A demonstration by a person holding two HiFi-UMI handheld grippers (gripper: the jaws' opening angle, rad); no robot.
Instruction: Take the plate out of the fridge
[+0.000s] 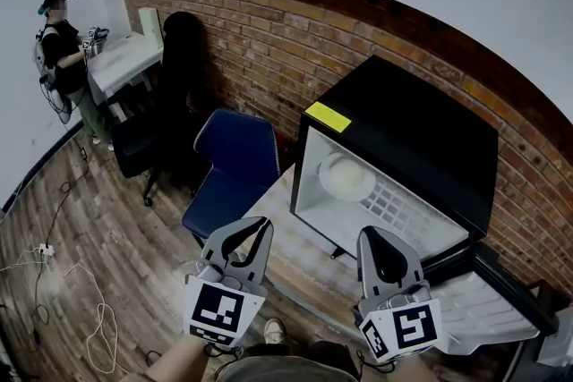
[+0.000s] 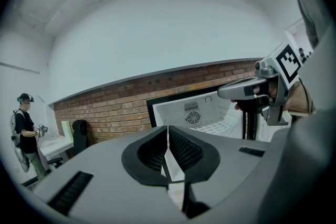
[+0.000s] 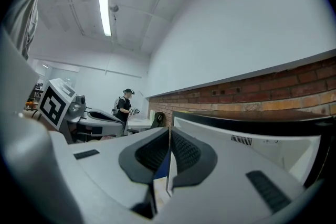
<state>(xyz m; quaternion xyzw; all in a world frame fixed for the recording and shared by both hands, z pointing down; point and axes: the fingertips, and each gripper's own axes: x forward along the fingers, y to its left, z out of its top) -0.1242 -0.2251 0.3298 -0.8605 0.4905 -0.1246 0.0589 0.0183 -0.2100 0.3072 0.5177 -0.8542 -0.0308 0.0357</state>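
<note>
A white plate [image 1: 347, 177] lies on the wire shelf inside the black mini fridge [image 1: 403, 130], whose door [image 1: 488, 304] hangs open to the lower right. My left gripper [image 1: 256, 228] is held in front of the fridge's left side, shut and empty; in its own view [image 2: 168, 136] the pads meet and the lit fridge interior [image 2: 210, 113] shows beyond. My right gripper [image 1: 374, 239] hovers before the fridge opening, short of the plate. Its pads [image 3: 169, 139] also meet with nothing between them. The plate does not show in either gripper view.
The fridge stands on a wooden table [image 1: 286, 268] against a brick wall [image 1: 269, 40]. A blue chair [image 1: 235, 165] and a black chair [image 1: 179, 85] stand to the left. A person [image 1: 63, 49] stands at a white desk far left. Cables [image 1: 54, 268] lie on the floor.
</note>
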